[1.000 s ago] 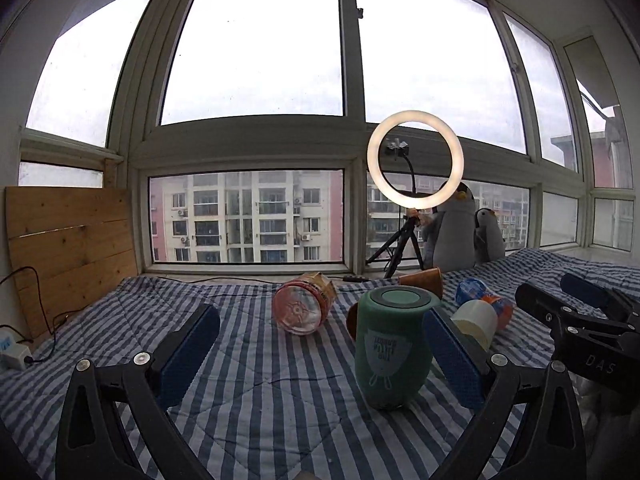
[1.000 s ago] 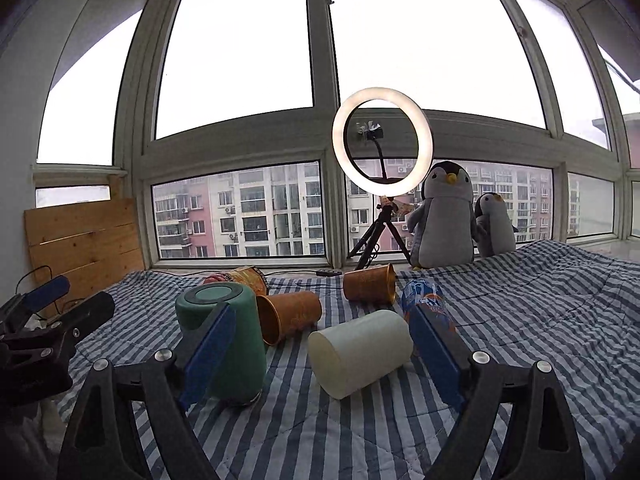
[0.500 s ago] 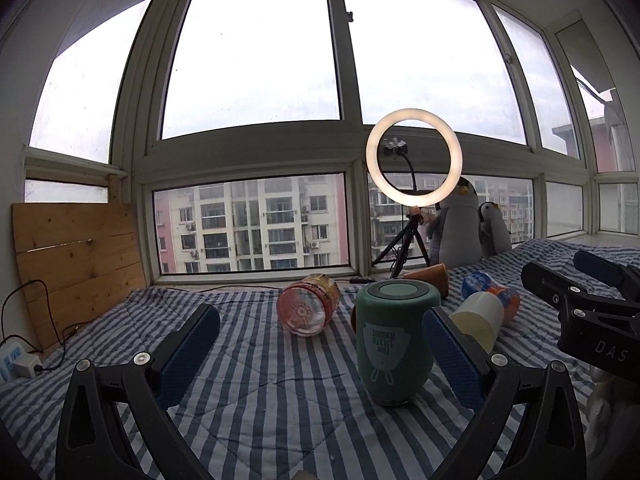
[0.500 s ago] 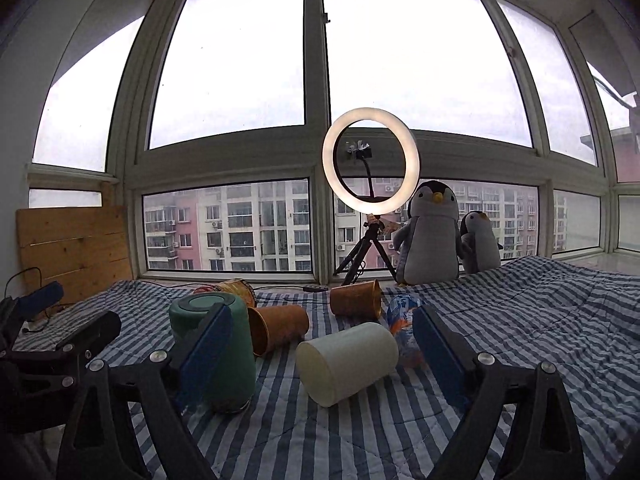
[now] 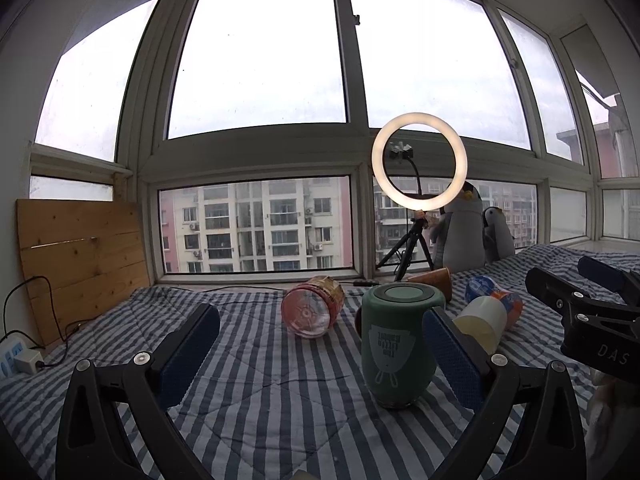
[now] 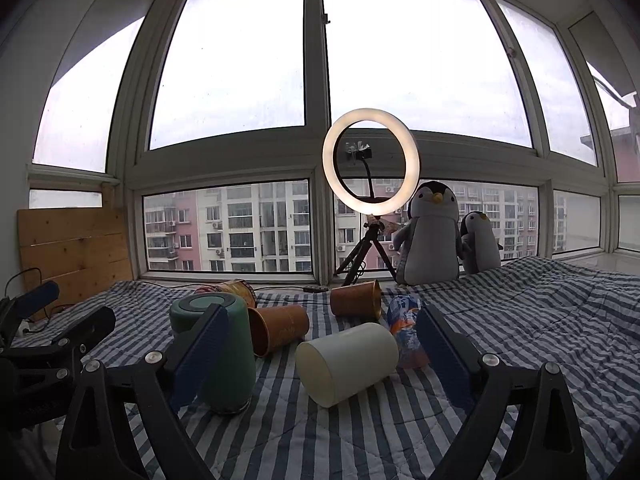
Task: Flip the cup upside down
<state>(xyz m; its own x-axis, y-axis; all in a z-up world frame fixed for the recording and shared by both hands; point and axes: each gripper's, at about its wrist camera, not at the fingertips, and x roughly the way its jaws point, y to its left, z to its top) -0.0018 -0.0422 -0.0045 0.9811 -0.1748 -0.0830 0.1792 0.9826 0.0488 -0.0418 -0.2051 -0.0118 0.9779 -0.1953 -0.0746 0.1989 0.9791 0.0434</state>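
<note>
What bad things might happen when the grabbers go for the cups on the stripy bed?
1. The cream cup lies on its side, so a nudge from the open right gripper might roll it away.
2. The green cup stands on the soft quilt close to the left gripper's right finger; a bump may tip it.
3. Brown cups and a crumpled bottle crowd close by and could get knocked.
</note>
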